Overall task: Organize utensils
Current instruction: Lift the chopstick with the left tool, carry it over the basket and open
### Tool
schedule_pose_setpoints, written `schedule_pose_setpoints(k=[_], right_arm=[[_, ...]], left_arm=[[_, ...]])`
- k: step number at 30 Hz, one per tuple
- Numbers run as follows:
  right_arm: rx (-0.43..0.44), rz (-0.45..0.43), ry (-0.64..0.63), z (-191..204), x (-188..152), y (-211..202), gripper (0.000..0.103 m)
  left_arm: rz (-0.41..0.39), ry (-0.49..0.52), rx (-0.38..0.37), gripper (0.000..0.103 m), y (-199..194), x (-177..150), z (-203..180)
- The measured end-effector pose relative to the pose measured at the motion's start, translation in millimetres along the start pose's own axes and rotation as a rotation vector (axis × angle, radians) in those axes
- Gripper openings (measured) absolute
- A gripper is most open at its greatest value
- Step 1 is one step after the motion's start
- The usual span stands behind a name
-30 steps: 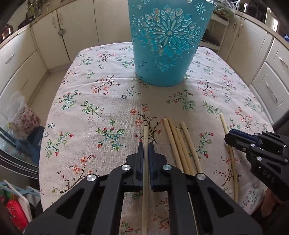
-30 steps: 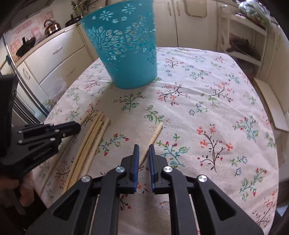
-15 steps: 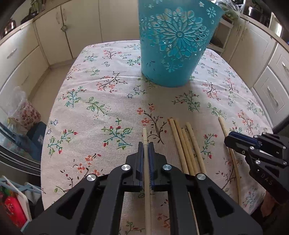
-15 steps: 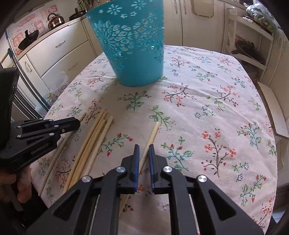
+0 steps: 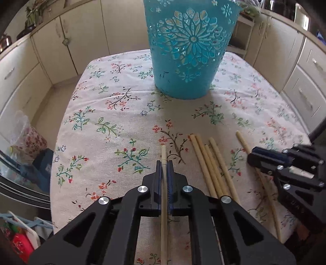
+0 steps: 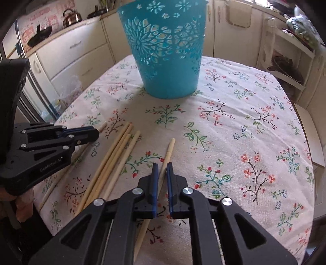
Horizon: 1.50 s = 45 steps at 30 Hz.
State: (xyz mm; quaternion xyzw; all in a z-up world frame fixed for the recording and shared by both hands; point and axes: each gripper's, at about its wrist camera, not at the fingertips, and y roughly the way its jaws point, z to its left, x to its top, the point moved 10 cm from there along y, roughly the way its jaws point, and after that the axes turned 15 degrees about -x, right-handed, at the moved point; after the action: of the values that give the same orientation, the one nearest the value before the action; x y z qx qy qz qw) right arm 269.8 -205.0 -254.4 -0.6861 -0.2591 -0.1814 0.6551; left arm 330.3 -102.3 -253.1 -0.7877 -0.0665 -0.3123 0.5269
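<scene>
A kitchen with cream cabinets (image 5: 61, 44) surrounds a table under a floral tablecloth (image 5: 114, 114). Nearest in the left wrist view, the left gripper (image 5: 164, 165) is clamped on one chopstick (image 5: 164, 155), whose shaft runs back between the blue pads (image 5: 169, 179) toward 6 o'clock and whose tip pokes out toward 12. Whether that stick is lifted clear of the cloth is hard to judge from this angle. Just to its 3 o'clock side, four loose chopsticks (image 5: 212, 163) lie bunched together on the cloth, tips toward 11. Farther toward 3 o'clock, the right gripper (image 5: 254, 155) hangs over a single chopstick (image 5: 243, 142) that lies apart from the bunch. In the right wrist view its jaws stand slightly parted, straddling that stick (image 6: 168, 155) without pinching it, while the bunch (image 6: 116, 155) lies at 9 o'clock and the left gripper (image 6: 95, 132) beyond it. Farthest, at 12 o'clock in both views, a turquoise cut-out basket (image 5: 189, 51) stands upright on the cloth, well apart from all the sticks. A kettle (image 6: 70, 17) sits on the far counter.
</scene>
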Motion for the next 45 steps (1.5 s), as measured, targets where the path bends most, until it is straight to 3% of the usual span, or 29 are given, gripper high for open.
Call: schedule_pose_setpoints(k=[6, 11, 17, 24, 33, 45], right_arm=[[0.085, 0.004, 0.122, -10.7, 2.3, 2.6, 0.005], [0.070, -0.002, 0.111, -7.4, 3.4, 2.4, 0.005], [0.079, -0.002, 0.123, -9.3, 2.8, 2.1, 0.005], [0.110, 0.003, 0.149, -13.7, 1.0, 2.8, 0.005], [0.165, 0.016, 0.199, -15.3, -0.2, 3.0, 0.005], [0.214, 0.032, 0.243, -15.9, 0.9, 3.8, 0.005]], left_arm=[[-0.224, 0.011, -0.111, 0.005, -60.5, 30.9, -20.0], [-0.381, 0.021, -0.192, 0.005, -116.6, 63.1, -38.1], [-0.534, 0.057, -0.227, 0.005, -176.0, 101.2, -64.3], [-0.661, 0.075, -0.219, 0.005, -212.3, 161.9, -77.4], [-0.812, -0.018, -0.212, 0.005, -204.8, 248.8, -56.0], [-0.864, -0.080, -0.184, 0.005, -149.3, 304.7, -25.4]])
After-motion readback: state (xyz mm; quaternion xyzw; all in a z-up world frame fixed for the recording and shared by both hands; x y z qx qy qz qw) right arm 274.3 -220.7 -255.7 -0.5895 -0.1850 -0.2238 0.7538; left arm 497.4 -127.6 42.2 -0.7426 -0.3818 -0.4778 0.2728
